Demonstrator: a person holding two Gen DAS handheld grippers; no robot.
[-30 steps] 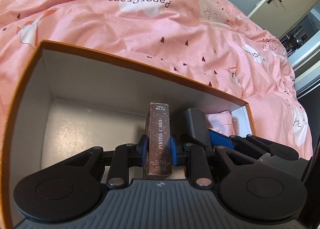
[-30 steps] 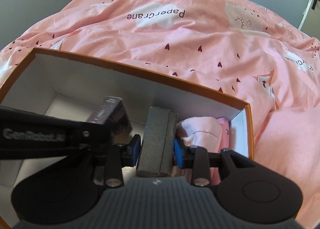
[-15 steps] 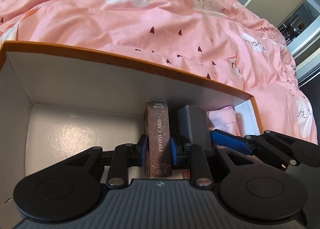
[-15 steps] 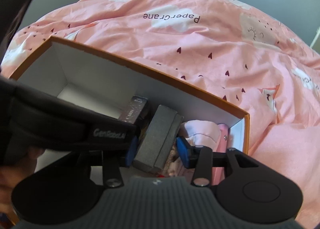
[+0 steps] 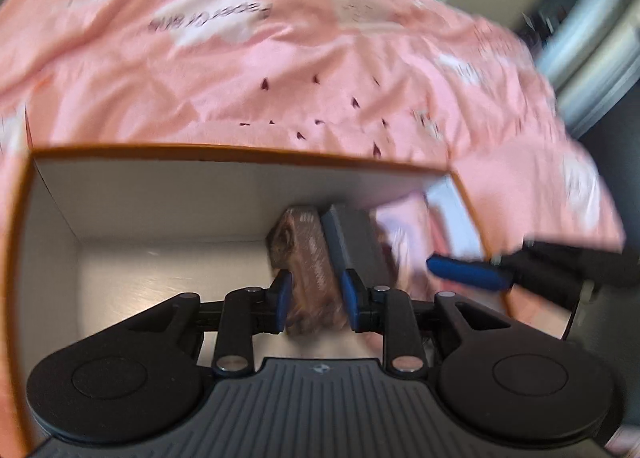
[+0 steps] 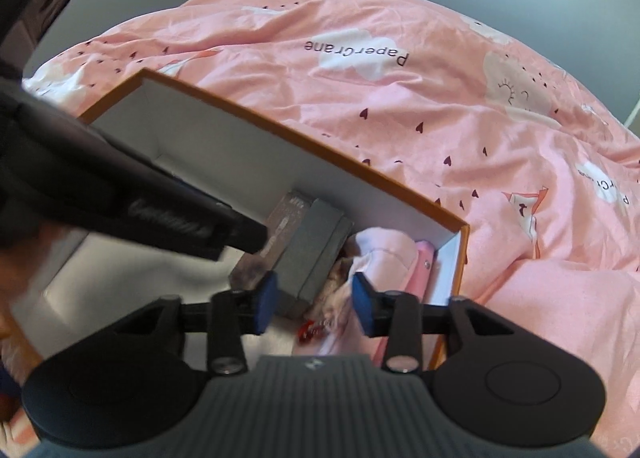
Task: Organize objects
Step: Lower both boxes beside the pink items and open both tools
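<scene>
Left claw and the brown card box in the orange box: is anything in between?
Nothing visible. The card box lies right between the pads of the left claw, whose jaws are opening. The grey box sits close beside it.

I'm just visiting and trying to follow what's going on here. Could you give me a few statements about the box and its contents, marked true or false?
1. The orange-rimmed box sits on a pink bedspread. True.
2. The brown photo card box lies outside the box. False: it is inside.
3. The grey case stands beside the photo card box. True.
4. The right gripper clamps the grey case. False: its pads stand clear of it.
5. Pink fabric fills the box's right end. True.
</scene>
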